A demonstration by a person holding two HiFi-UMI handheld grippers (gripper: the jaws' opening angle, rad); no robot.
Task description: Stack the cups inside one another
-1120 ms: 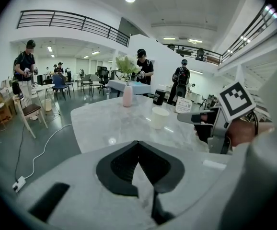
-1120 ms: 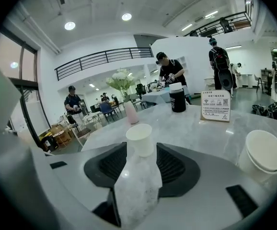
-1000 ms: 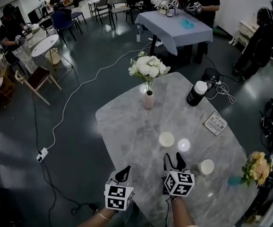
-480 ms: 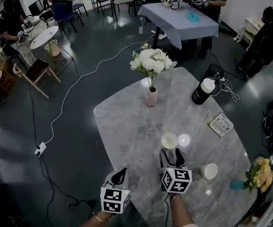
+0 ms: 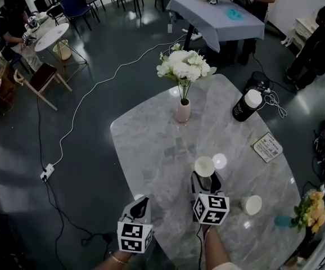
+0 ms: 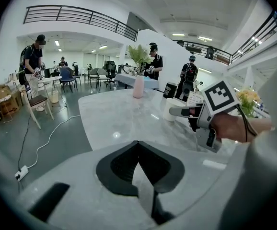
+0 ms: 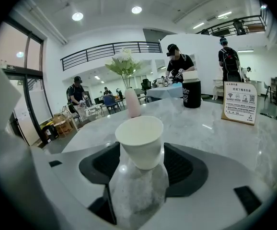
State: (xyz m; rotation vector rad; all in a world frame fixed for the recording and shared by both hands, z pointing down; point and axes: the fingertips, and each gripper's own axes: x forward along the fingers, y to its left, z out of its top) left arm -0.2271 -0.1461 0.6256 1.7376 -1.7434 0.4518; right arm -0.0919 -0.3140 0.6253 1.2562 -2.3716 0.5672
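Observation:
Two white paper cups stand upright on the marble table [image 5: 151, 145]. One cup [image 5: 204, 166] [image 7: 139, 140] stands between the jaws of my right gripper [image 5: 206, 179] [image 7: 141, 147]. Those jaws are opening, with a narrow gap on each side of the cup and the pads not pressing it. The other cup [image 5: 252, 205] stands apart to the right of that gripper. My left gripper [image 5: 140, 205] [image 6: 138, 145] hovers over the table's near left edge, its tips together and nothing in them. In the left gripper view, the right gripper [image 6: 184, 112] reaches the first cup [image 6: 173, 108].
A pink vase of white flowers [image 5: 183, 110] stands at the table's far side. A black bottle with a white lid [image 5: 247, 106] and a sign card [image 5: 268, 146] sit at the back right. Yellow flowers [image 5: 308, 207] stand at the right edge. People work at other tables behind.
My right gripper has moved forward, so the cup now stands between its jaws. The left gripper has sunk slightly at the near edge. Both cups stay in place.

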